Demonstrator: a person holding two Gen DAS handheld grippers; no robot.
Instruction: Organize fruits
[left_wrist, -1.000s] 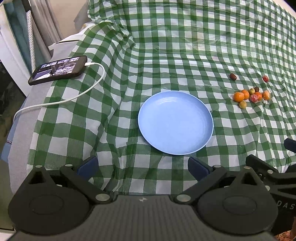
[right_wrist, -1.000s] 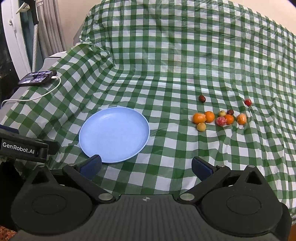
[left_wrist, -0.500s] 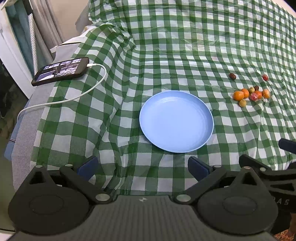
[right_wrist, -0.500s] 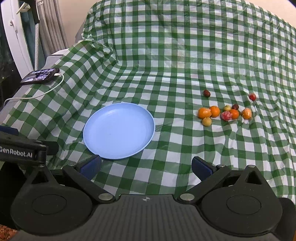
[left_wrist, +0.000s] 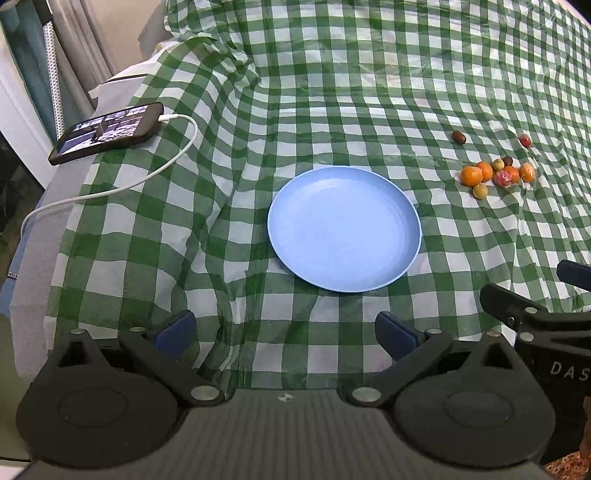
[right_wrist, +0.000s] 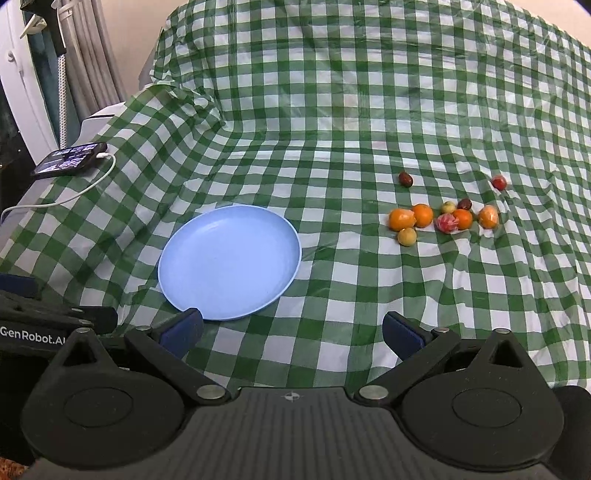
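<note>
A blue plate (right_wrist: 229, 262) is seen lying flat on a green-and-white checked cloth (right_wrist: 351, 122), with nothing on it. The fruits (right_wrist: 445, 218) are gathered on the cloth well to the right of the plate: a row of orange ones with a pink-red one (right_wrist: 447, 223) among them, a small yellow one (right_wrist: 407, 236) just in front of the row, a dark one (right_wrist: 405, 179) set apart behind it, and a small red one (right_wrist: 499, 182) farther to the right. None of the fruits is touched by either tool. The right gripper (right_wrist: 291, 334) is held low, nearer than the plate and slightly to its right, its blue-padded fingers spread wide with nothing between them. The left gripper (left_wrist: 284, 330) is likewise held nearer than the plate, its fingers wide apart and empty. Far to the left of the plate, beyond the edge of the cloth, a phone (left_wrist: 107, 133) is shown lying with its screen lit, and a white cable (left_wrist: 122, 188) is plugged into it
</note>
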